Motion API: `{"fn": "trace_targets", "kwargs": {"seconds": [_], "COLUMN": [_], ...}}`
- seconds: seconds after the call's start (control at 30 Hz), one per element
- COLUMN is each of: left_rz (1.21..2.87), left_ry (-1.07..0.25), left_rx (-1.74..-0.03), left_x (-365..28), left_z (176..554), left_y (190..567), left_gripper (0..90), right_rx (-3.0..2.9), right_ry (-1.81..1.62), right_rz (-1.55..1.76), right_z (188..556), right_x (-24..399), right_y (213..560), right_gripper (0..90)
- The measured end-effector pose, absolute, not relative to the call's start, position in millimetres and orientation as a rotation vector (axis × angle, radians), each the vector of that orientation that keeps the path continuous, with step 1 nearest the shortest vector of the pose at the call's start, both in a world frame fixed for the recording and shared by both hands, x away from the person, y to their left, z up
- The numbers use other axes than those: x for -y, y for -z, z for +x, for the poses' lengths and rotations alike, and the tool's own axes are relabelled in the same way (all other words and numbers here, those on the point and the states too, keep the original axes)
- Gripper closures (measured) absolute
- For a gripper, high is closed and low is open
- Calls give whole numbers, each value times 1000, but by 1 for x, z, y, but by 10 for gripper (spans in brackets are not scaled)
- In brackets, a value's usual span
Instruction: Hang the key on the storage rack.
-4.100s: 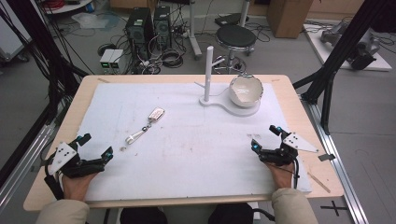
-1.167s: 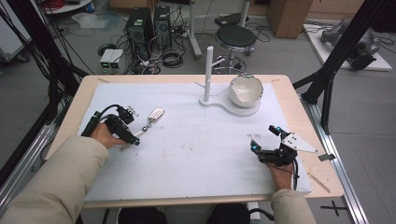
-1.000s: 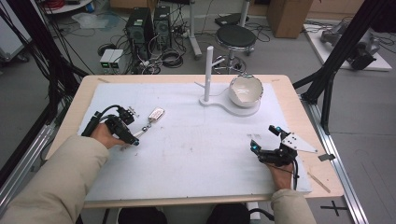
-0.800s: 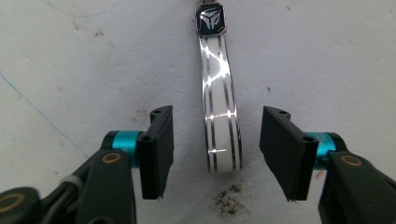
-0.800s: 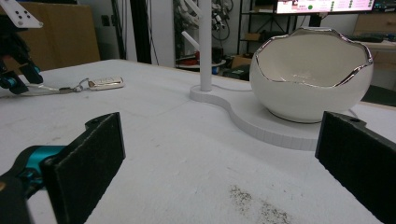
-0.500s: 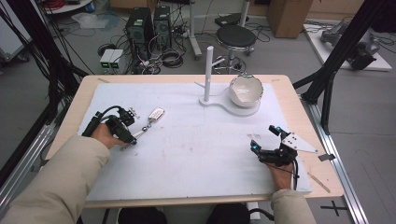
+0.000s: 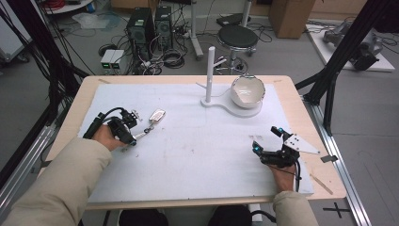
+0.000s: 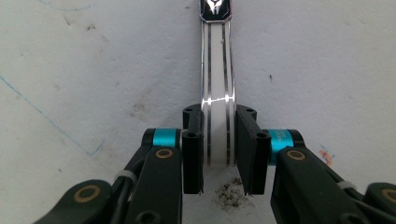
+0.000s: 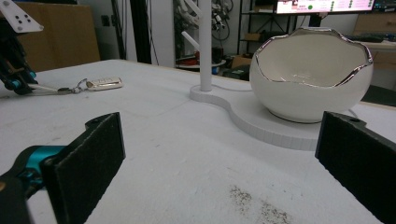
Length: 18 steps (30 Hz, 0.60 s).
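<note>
A keychain lies on the left of the white mat: a silvery fob (image 7: 157, 114) joined by a ring to a flat white strap with chrome edges (image 8: 217, 84). My left gripper (image 7: 133, 138) points down at the strap's near end. Its jaws have just been closing, and in the left gripper view the pads (image 8: 193, 149) press on the strap from both sides. My right gripper (image 7: 267, 139) rests low over the mat at the right, open, with nothing between its pads (image 9: 95, 154). The fob (image 9: 103, 83) also lies far off in the right gripper view.
A white eggshell-shaped bowl (image 7: 248, 91) with a chrome rim sits on a white base (image 7: 221, 104) at the back, beside an upright white post (image 7: 210, 73). The mat (image 7: 197, 150) covers most of the wooden table. Some dark crumbs (image 9: 252, 200) lie near the right gripper.
The left hand came from the near left edge to the keychain, and its jaws closed on the strap. The right gripper kept still.
</note>
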<state>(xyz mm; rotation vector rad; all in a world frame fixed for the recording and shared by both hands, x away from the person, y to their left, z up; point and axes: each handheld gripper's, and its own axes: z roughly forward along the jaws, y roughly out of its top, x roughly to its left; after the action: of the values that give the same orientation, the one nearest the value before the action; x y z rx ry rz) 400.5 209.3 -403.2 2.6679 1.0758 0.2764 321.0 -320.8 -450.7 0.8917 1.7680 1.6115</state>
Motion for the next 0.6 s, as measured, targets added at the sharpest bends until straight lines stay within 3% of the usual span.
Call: {"fn": "trace_targets", "kwargs": {"seconds": [0.13, 0.6], "left_rz": [2693, 2535], "left_ry": [-295, -308], "left_rx": [-1004, -773], "left_x": [-209, -204], "left_z": [399, 382], "left_y": [399, 350], "left_gripper": [740, 741], "right_rx": [-1766, -1882], "right_ry": [-1612, -1557], "right_rz": [895, 875], "right_z": [321, 325], "right_x": [321, 311], "right_y": [451, 438], "right_gripper": [5, 5]}}
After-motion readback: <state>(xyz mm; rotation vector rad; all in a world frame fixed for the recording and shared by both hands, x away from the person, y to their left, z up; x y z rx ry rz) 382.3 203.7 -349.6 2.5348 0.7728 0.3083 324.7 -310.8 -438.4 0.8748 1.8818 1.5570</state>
